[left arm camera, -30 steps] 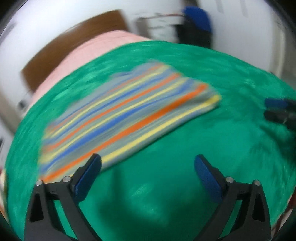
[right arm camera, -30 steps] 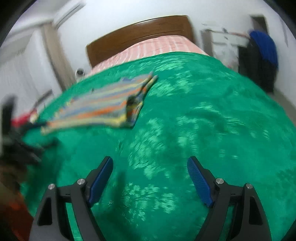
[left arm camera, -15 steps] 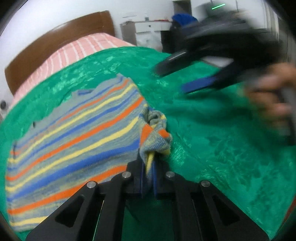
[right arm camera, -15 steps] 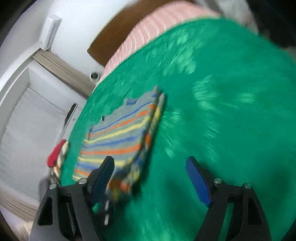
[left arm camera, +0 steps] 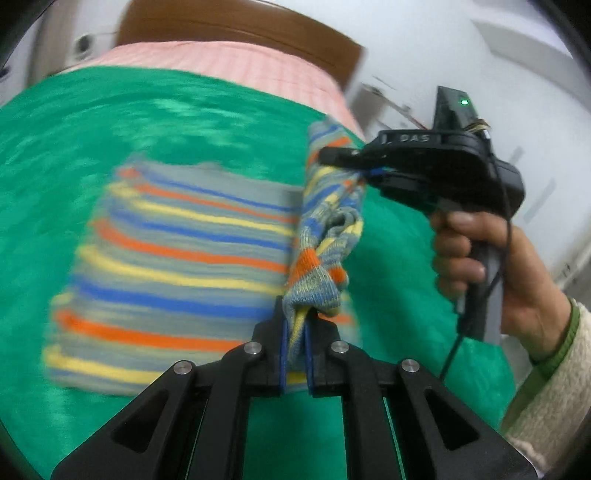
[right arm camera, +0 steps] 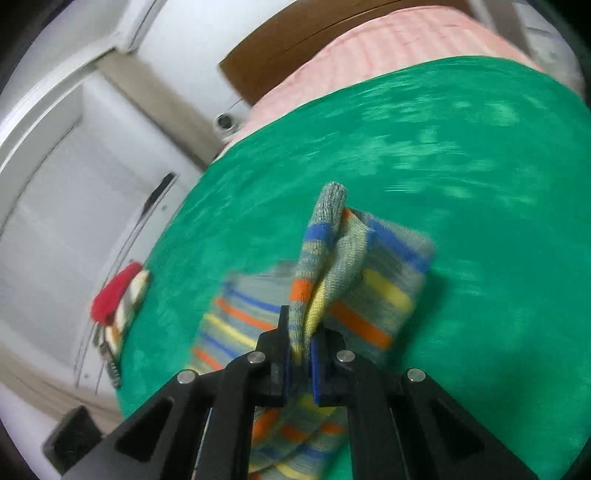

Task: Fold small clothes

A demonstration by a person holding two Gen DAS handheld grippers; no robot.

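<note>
A small knit garment (left arm camera: 177, 254) with grey, blue, orange and yellow stripes lies on the green bedspread (left arm camera: 74, 140). My left gripper (left arm camera: 294, 328) is shut on its near right edge, and the pinched fabric bunches up above the jaws. My right gripper (left arm camera: 360, 168) shows in the left wrist view, held by a hand, shut on the far end of the same edge. In the right wrist view my right gripper (right arm camera: 300, 350) pinches a raised fold of the garment (right arm camera: 369, 295).
A pink striped sheet (left arm camera: 229, 62) and a brown headboard (left arm camera: 240, 26) lie beyond the bedspread. A red and striped cloth item (right arm camera: 118, 295) lies at the bedspread's left edge by white wardrobe doors (right arm camera: 66, 206).
Both grippers were open above the bed a second ago. The left shut on the garment's edge half a second ago; the right has now shut on it too, and the edge is lifted.
</note>
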